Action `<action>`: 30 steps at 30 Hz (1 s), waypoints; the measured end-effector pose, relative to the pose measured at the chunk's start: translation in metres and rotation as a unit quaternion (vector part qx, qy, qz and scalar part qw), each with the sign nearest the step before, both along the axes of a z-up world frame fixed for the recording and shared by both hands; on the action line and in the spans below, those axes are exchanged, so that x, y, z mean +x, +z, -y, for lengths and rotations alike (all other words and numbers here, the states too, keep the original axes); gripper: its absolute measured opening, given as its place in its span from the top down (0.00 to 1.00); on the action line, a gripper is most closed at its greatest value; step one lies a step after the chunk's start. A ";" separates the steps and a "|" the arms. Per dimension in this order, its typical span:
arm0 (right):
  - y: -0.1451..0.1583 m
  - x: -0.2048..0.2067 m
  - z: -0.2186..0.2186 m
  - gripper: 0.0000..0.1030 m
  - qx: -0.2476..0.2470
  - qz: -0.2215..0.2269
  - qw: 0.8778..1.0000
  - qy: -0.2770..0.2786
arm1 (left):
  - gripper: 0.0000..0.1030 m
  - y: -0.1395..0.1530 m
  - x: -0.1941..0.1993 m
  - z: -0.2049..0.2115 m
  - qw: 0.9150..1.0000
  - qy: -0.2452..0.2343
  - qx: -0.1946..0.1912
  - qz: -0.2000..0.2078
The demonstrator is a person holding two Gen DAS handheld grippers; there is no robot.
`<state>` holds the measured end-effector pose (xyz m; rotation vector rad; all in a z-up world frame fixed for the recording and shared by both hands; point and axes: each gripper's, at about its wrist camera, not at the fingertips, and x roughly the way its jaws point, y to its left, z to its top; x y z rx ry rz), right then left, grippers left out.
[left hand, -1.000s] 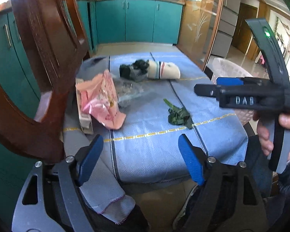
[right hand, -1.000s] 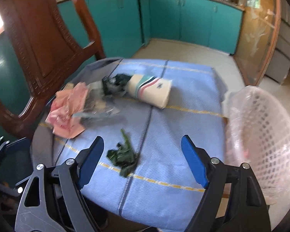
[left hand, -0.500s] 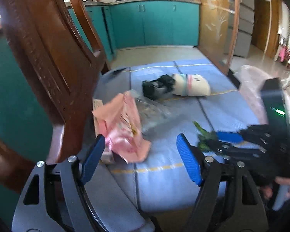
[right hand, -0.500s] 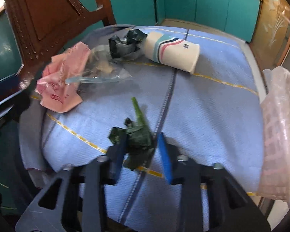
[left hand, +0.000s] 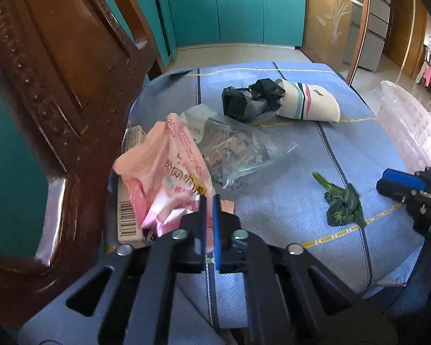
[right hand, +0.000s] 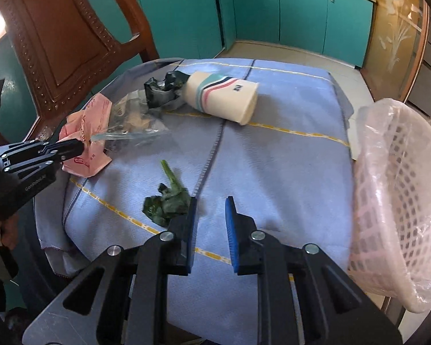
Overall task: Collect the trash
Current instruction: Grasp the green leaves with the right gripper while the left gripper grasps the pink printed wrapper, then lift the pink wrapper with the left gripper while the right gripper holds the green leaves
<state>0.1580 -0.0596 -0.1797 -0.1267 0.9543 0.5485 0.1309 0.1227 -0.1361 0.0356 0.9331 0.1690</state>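
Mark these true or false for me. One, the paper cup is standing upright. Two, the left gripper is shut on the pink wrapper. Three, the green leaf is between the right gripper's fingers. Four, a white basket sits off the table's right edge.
1. False. The paper cup lies on its side on the blue cloth.
2. True. The left gripper pinches the edge of the pink wrapper.
3. False. The green leaf lies just outside the left finger of the right gripper. Its jaws are closing over bare cloth.
4. True. The white basket is there, lined with plastic.
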 end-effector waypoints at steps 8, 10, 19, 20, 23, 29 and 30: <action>0.007 0.007 -0.009 0.63 0.031 -0.007 0.999 0.012 | 0.99 0.014 -0.012 -0.003 1.000 0.003 -0.020 0.024; 0.005 0.006 -0.024 0.59 0.021 -0.003 0.999 0.028 | 0.94 0.013 -0.010 -0.005 1.000 0.008 -0.012 0.019; -0.018 0.004 -0.066 0.47 -0.037 -0.007 0.997 0.068 | 0.61 -0.006 0.013 -0.002 1.000 0.007 -0.004 -0.006; -0.020 0.003 -0.068 0.47 -0.044 -0.004 0.997 0.069 | 0.64 -0.007 0.014 -0.001 1.000 0.006 0.003 -0.006; -0.024 0.002 -0.065 0.69 -0.045 -0.009 0.996 0.072 | 0.85 -0.008 0.013 0.000 1.000 0.012 0.016 0.000; -0.019 0.001 -0.049 0.84 -0.026 -0.007 0.998 0.052 | 0.98 0.001 0.003 -0.005 1.000 0.018 0.000 0.025; -0.017 0.002 -0.044 0.84 -0.022 -0.005 0.999 0.046 | 0.98 0.005 0.000 -0.005 0.999 0.018 -0.005 0.032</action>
